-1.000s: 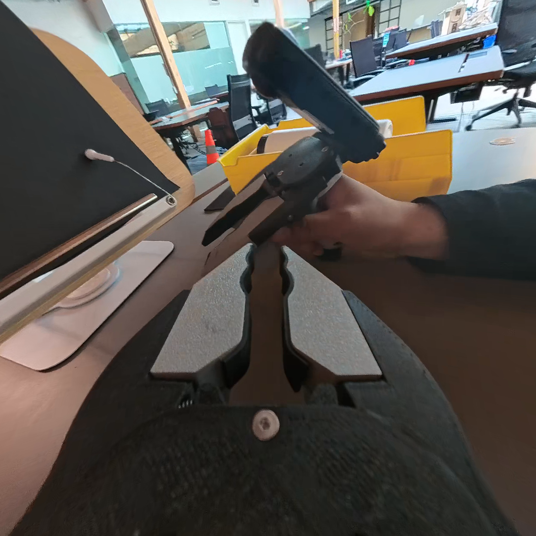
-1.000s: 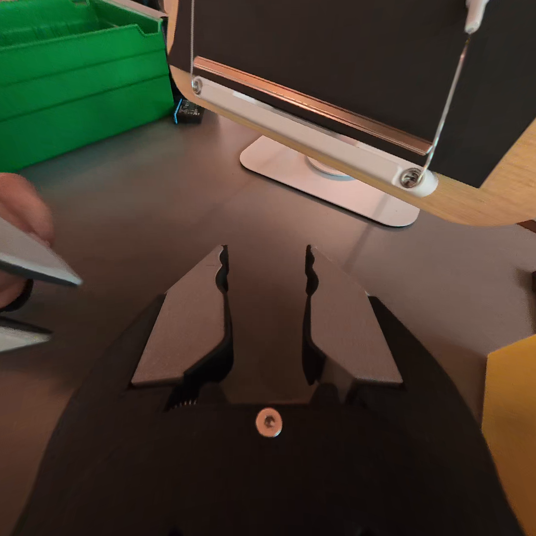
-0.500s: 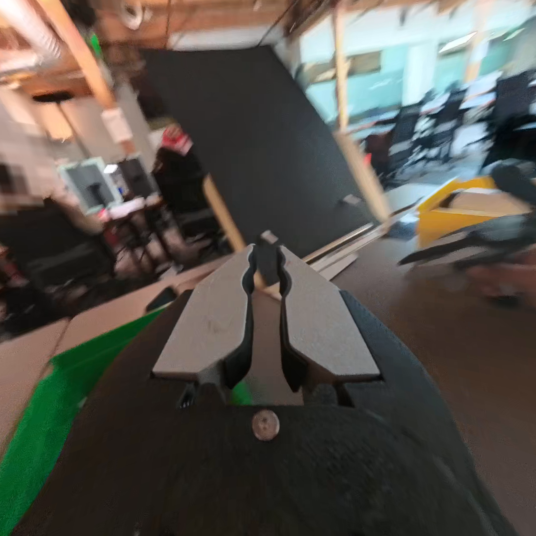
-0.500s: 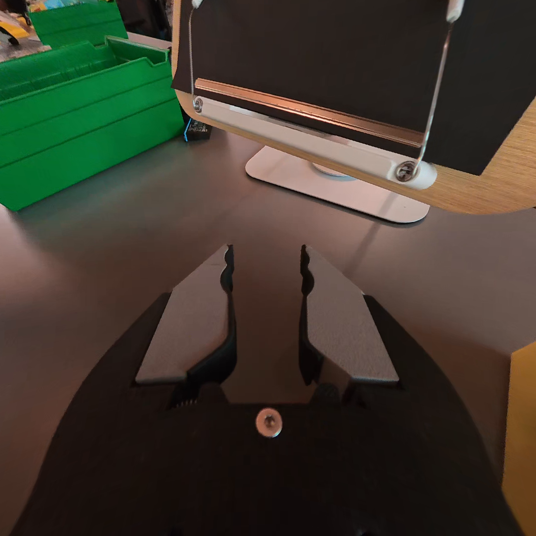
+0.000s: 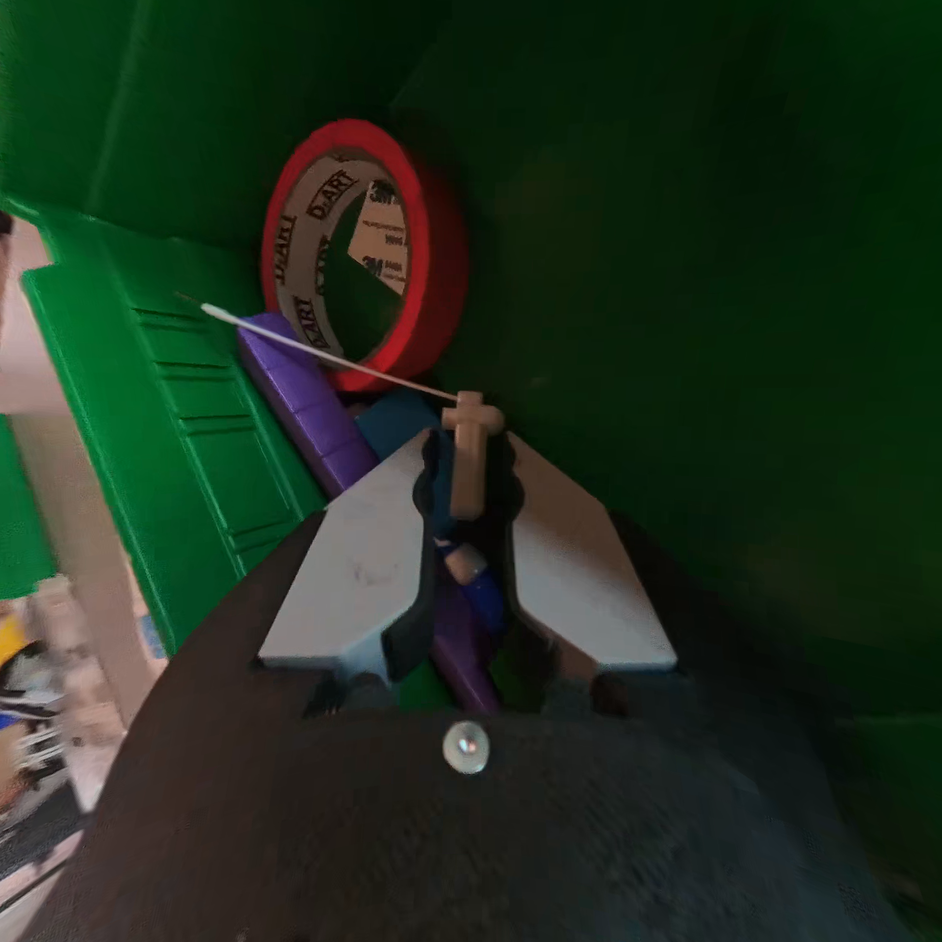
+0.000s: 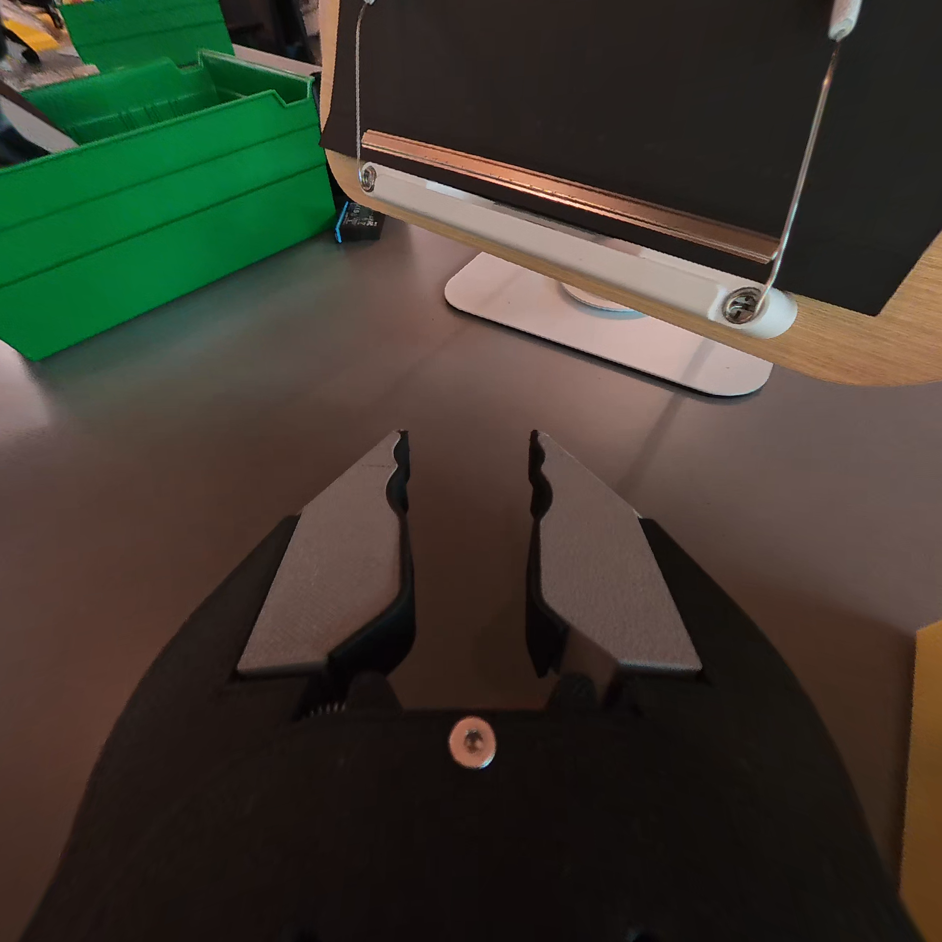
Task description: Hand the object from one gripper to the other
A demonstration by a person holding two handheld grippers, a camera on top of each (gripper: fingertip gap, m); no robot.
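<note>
My left gripper [image 5: 468, 438] reaches down into the green plastic bin [image 5: 713, 255], its matte grey fingers [image 5: 351, 566] parted around a tan T-shaped handle [image 5: 469, 459] with a thin white rod; I cannot tell whether they touch it. Beyond it a red tape roll [image 5: 438, 244] leans in the bin's corner, over purple [image 5: 306, 397] and blue blocks [image 5: 392, 423]. My right gripper [image 6: 468, 441] hovers spread and empty over the smooth brown worktop [image 6: 255, 408], facing a wooden book stand [image 6: 611, 153].
</note>
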